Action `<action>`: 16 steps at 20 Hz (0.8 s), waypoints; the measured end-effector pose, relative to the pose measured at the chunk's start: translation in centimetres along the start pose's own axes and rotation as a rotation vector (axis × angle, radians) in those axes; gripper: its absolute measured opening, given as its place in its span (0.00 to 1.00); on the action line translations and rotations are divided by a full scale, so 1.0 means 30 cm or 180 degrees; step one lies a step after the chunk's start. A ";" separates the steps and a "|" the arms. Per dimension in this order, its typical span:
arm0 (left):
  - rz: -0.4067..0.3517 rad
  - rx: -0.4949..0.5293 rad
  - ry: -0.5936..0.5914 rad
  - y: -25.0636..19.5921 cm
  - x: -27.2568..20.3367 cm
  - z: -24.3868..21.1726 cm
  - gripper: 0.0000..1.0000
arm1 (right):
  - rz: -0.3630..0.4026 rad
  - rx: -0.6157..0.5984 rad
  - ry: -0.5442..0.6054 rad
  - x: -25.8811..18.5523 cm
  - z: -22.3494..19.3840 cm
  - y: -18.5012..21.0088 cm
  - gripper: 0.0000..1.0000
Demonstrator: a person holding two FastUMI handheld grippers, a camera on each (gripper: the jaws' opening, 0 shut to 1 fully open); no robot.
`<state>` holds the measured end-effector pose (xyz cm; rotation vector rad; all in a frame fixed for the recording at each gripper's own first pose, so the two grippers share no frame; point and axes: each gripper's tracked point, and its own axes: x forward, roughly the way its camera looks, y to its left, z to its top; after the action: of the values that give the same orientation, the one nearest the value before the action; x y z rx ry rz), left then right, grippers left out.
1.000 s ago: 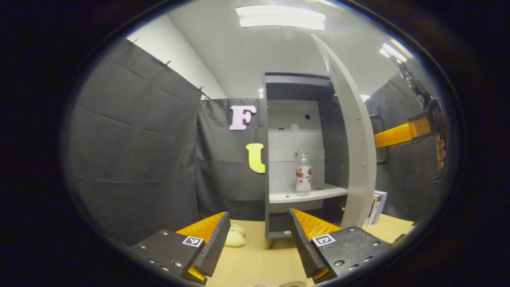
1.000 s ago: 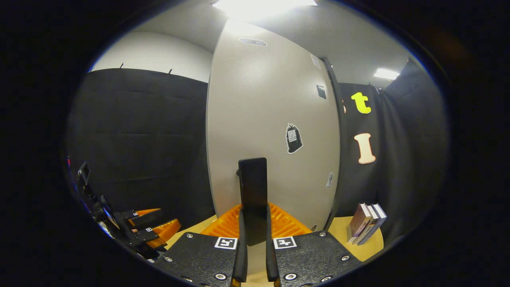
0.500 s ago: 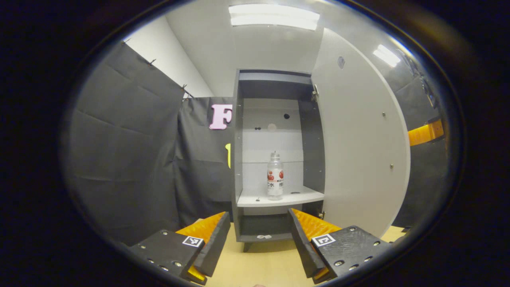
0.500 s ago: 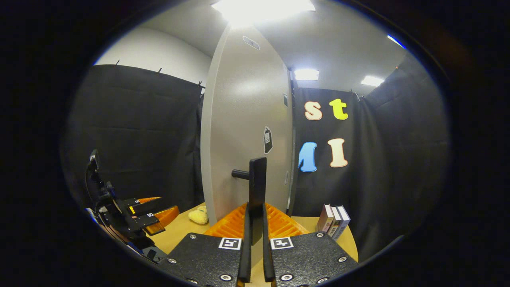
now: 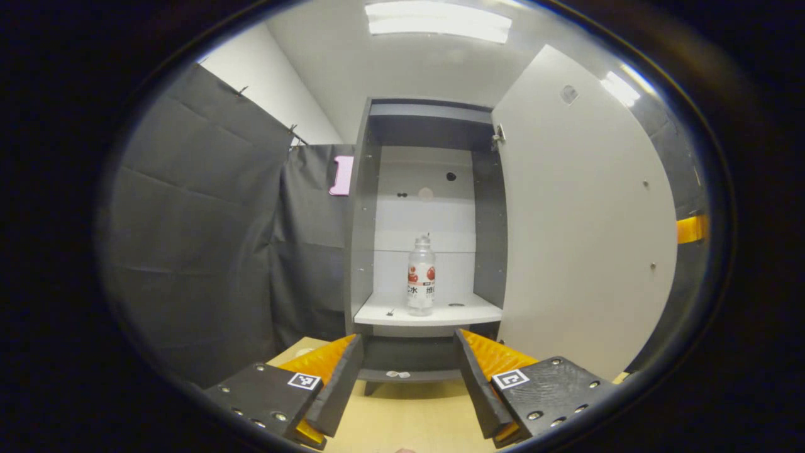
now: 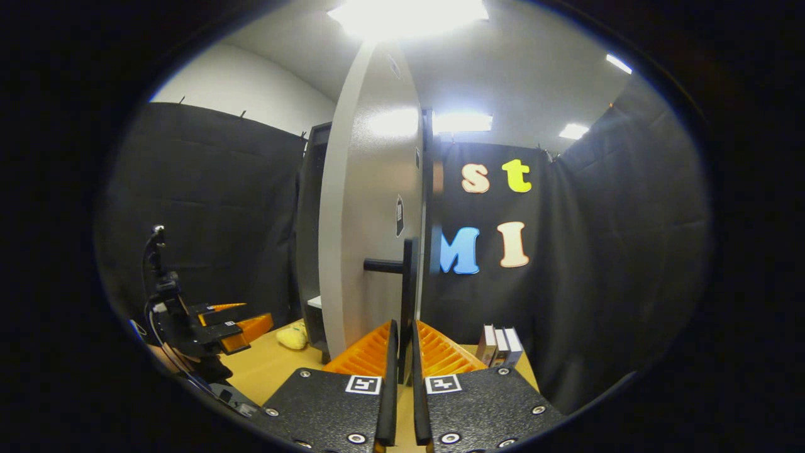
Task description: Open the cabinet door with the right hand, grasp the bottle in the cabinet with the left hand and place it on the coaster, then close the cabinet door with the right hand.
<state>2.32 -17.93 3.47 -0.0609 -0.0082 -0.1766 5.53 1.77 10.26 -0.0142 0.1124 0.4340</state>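
Note:
A clear bottle [image 5: 421, 274] with a red-and-white label stands upright on the white shelf [image 5: 427, 313] inside the grey cabinet [image 5: 361, 207]. The pale cabinet door [image 5: 585, 220] hangs wide open to the right. My left gripper [image 5: 407, 377] is open, low in front of the cabinet, well short of the bottle. In the right gripper view, my right gripper [image 6: 402, 371] is shut on the door's dark vertical handle [image 6: 407, 286], with the door [image 6: 371, 226] seen nearly edge-on. The left gripper [image 6: 220, 324] shows far off at the left there.
A tan table [image 5: 409, 428] runs under the cabinet. A yellow soft toy [image 6: 289, 338] lies on it near the cabinet foot. Three books [image 6: 498, 345] stand to the right of the door. Black cloth walls close in on both sides.
The door has swung further open with my right gripper on its handle. My left gripper has come round to face the cabinet's inside squarely and a little closer; the bottle has not moved.

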 end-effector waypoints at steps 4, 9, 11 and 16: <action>-0.0176 0.0074 0.0020 -0.054 0.159 0.041 0.88 | 0.0020 -0.0059 -0.0106 -0.073 -0.028 -0.010 0.13; -0.0342 0.0042 -0.0048 -0.083 0.430 0.068 0.83 | -0.0606 -0.0170 -0.0192 -0.144 -0.082 -0.133 0.97; -0.0426 0.0113 -0.0049 -0.098 0.548 0.074 0.83 | -0.0844 -0.0187 -0.0212 -0.169 -0.085 -0.162 0.97; -0.0612 0.0210 -0.0030 -0.135 0.808 0.008 0.83 | -0.1325 -0.0036 -0.0182 -0.174 -0.103 -0.248 0.97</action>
<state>25.48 -26.14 4.29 0.0051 -0.0294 -0.3679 3.62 -7.29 7.69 -0.0355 0.0483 0.0191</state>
